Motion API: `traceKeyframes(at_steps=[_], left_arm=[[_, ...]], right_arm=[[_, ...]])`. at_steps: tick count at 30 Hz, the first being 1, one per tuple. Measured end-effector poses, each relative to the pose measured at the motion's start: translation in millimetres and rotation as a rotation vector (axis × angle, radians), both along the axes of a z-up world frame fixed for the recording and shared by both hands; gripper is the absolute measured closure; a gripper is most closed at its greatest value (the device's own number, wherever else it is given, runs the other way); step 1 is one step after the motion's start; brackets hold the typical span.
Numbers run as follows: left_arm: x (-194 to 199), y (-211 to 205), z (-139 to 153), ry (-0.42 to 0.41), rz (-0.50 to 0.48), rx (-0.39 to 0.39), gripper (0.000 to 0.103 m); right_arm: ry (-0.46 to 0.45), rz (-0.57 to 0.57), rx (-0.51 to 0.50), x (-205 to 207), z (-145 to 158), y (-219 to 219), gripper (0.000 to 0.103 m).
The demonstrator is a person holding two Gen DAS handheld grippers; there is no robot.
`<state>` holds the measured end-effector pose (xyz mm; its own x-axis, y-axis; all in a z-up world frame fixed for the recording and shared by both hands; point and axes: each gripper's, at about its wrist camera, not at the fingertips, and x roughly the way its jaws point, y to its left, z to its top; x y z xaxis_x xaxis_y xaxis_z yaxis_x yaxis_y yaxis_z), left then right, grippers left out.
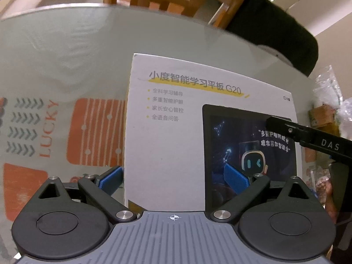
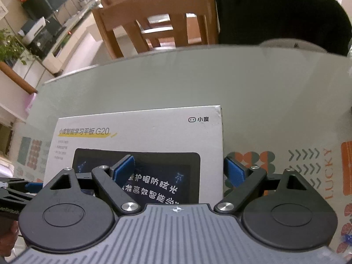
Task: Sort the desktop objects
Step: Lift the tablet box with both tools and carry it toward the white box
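A white tablet box (image 1: 171, 145), printed with a dark screen picture, lies flat on the table. My left gripper (image 1: 173, 178) stands open over the box's left edge. One blue pad (image 1: 111, 179) is off the box over the tablecloth, the other (image 1: 236, 177) hangs over the screen picture. My right gripper (image 2: 178, 169) is open over the same box (image 2: 154, 136) at its right edge, with one pad (image 2: 123, 168) over the print and the other (image 2: 234, 170) beyond the edge. No pad presses on the box. A black finger of the right gripper (image 1: 308, 136) reaches in from the right.
The tablecloth (image 1: 55, 70) is pale grey-green with orange patterns and the word LUCKY. Clear plastic bags and a small brown carton (image 1: 325, 110) lie to the right of the box. Beyond the far table edge stand a wooden chair (image 2: 154, 22) and a black-draped chair (image 2: 281, 15).
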<state>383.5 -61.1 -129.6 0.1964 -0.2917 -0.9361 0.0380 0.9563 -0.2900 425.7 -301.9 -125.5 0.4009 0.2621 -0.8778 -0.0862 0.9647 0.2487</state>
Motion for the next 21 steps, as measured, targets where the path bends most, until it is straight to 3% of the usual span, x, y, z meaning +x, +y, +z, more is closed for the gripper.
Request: traceKeyframes(at_steps=[12, 21], left_arm=[[-59.9, 31.8, 52.8, -0.066, 0.054, 0.006, 0.006], [-126.8, 66.5, 79.0, -0.102, 0.109, 0.023, 0.006]], right_arm=[[-0.083, 0.036, 0.009, -53.0, 54.3, 29.5, 0.000], [-0.107, 0.082, 0.019, -113.1, 74.7, 60.2, 0.000]])
